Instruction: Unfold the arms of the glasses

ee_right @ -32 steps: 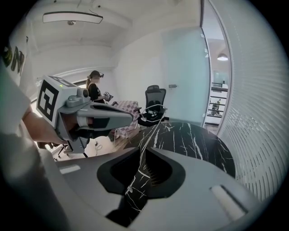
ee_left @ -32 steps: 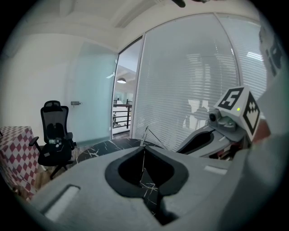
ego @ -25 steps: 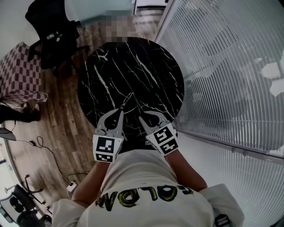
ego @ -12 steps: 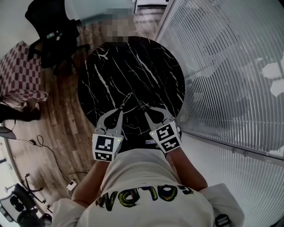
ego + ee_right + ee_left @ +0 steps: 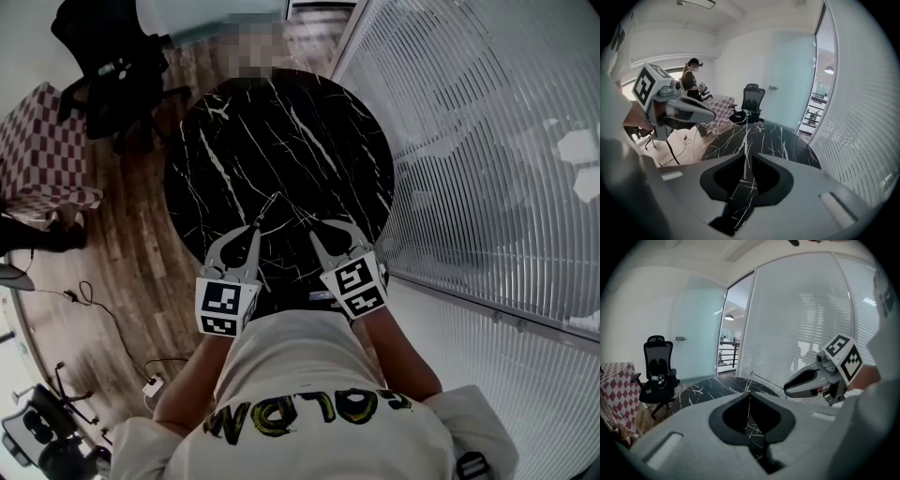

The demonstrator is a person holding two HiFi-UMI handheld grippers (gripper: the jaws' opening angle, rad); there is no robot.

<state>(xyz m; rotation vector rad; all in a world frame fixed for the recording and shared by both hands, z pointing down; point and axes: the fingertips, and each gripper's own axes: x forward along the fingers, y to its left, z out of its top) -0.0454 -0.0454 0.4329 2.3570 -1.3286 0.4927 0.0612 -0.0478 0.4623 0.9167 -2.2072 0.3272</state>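
Grey moulded plastic on both tools. Found the left tongs (image 5: pixel 750 393) shut tip to tip on a thin pale wire (image 5: pixel 751 377), which stuck out past the tips over the counter (image 5: pixel 281 131). Found the right tongs (image 5: pixel 746 157) closed down to a narrow slit, with a second thin wire (image 5: pixel 746 140) standing in that slit. Took both wires for parts of the glasses, perhaps their arms, though too fine to tell for sure; could not make out lenses or frame against the dark top. Saw both tongs held side by side, a little apart, above the near edge of the counter, neither touching it.

Noted a round counter of black marble with white veins, set on a wooden floor (image 5: pixel 122 244) hard against a glass wall with slatted blinds (image 5: pixel 487 141).

Spotted a black office chair (image 5: pixel 112 75) beyond the far left of the counter, a red-and-white checked seat (image 5: pixel 42 150) beside it, cables (image 5: pixel 84 300) trailing on the floor, and a person (image 5: pixel 691 79) standing well behind.
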